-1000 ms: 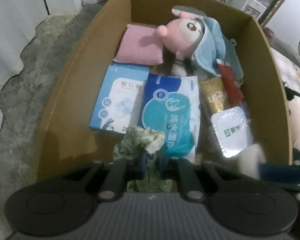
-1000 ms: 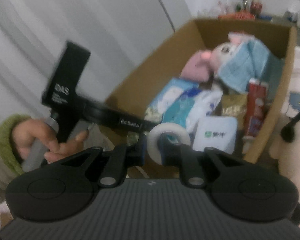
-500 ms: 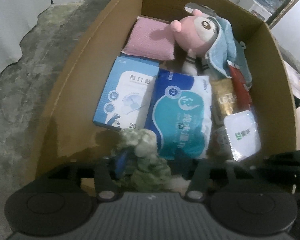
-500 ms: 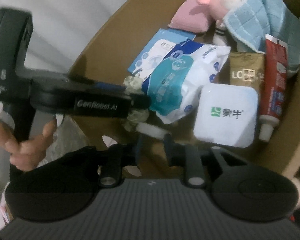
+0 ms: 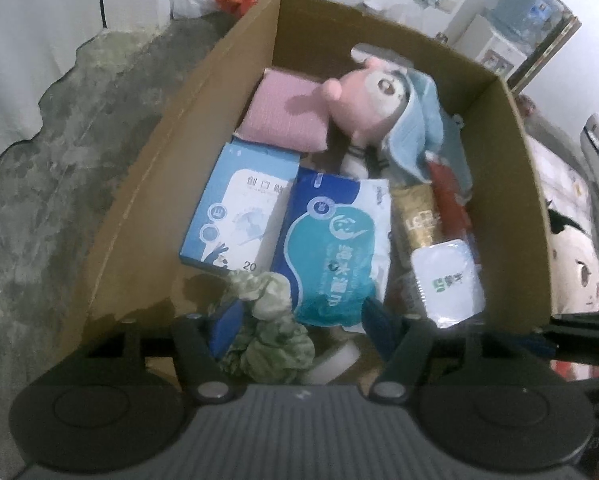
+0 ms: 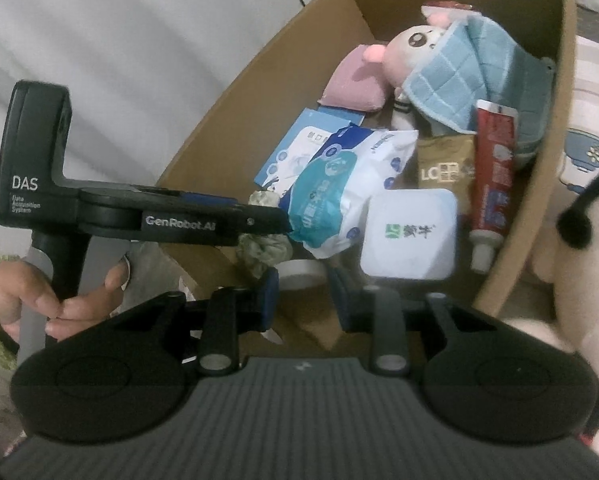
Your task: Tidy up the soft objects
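Note:
A cardboard box (image 5: 139, 216) holds a pink plush toy (image 5: 363, 100), a pink cloth (image 5: 283, 120), a blue towel (image 6: 459, 76), a wet-wipes pack (image 5: 335, 248) and small boxes. My left gripper (image 5: 299, 328) is open over the box's near end; a crumpled green cloth (image 5: 271, 332) lies loose between its fingers. My right gripper (image 6: 301, 296) is open, with a white tape roll (image 6: 299, 274) lying in the box just beyond its fingertips. The left gripper also shows in the right wrist view (image 6: 259, 220).
A white milk carton (image 6: 409, 234), a red toothpaste tube (image 6: 493, 184) and a gold packet (image 6: 443, 168) lie along the box's right side. A large plush doll (image 5: 571, 264) sits outside the box on the right. White curtain hangs at left.
My left gripper opened and let go of the green cloth in the box. My right gripper moved over the box, opened and released the tape roll.

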The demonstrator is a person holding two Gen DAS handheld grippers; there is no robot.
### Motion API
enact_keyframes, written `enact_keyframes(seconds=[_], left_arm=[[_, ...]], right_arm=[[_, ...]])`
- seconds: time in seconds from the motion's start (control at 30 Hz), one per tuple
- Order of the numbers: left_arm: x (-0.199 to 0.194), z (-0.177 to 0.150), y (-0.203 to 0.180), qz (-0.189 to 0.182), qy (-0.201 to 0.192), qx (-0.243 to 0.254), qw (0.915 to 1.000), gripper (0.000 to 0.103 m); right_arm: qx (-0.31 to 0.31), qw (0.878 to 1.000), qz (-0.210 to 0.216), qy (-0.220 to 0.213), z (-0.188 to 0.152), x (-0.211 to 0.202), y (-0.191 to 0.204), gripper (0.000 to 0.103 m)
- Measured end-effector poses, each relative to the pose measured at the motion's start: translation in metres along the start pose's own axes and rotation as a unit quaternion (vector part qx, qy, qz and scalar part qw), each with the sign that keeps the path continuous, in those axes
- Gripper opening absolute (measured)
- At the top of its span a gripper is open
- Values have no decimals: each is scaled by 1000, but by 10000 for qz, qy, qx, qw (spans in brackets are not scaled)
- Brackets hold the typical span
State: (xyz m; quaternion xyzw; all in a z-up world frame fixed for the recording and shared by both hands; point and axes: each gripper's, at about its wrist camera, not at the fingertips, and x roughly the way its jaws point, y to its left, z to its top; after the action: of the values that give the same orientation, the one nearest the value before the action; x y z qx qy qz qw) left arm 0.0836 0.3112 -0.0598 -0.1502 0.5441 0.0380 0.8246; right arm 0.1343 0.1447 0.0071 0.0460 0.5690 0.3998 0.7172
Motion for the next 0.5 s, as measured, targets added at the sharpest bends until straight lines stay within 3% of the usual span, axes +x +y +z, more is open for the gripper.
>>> enact_keyframes(seconds=[0.17, 0.33, 0.4, 0.5], left_arm=[[-20, -6, 0, -226, -289, -94, 9993, 80], [-54, -22, -4, -612, -845, -180, 9944, 89], [-68, -31, -9, -751, -1056, -144, 9915, 91], [-89, -46, -17, -915, -1353, -25, 9866, 93]], right_arm=[[105, 9994, 12, -315, -10, -19, 0, 28], [-40, 9954, -169, -947, -37, -56, 11, 32], [-156, 9919, -224, -1238, -53, -73, 18, 52], [-275, 9845, -467, -1667, -76, -92, 27, 67]])
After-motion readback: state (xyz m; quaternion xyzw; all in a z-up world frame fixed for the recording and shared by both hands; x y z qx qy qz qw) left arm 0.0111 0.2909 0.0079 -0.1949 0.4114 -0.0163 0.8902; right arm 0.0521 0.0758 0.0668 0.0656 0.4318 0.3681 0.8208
